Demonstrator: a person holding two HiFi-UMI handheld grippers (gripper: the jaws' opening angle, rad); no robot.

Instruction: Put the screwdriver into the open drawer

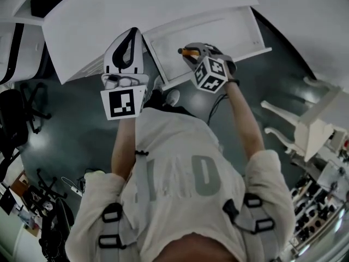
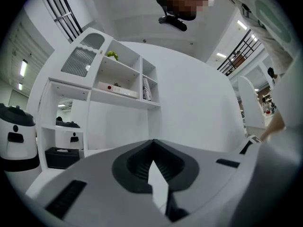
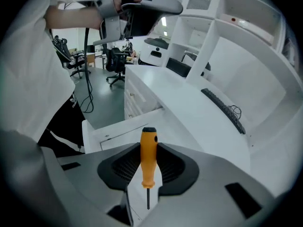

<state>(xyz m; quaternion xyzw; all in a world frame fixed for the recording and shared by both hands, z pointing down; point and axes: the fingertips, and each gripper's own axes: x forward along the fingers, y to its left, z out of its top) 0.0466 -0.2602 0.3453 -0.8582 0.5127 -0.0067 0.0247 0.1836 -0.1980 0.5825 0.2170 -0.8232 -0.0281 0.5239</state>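
Head view: left gripper is clenched, empty, beside the open drawer; right gripper grasps the orange screwdriver over the drawer's interior. The step appears to be delivery. The next move likely calls for lowering and releasing.

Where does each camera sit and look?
Head view: on the person's head, looking down at open white drawer; arms, shirt show.
Left gripper view: on left gripper, facing white shelves; shut jaws show.
Right gripper view: on right gripper, tilted down at drawer; jaws grip orange-handled screwdriver.
Head and right gripper views share drawer, screwdriver.
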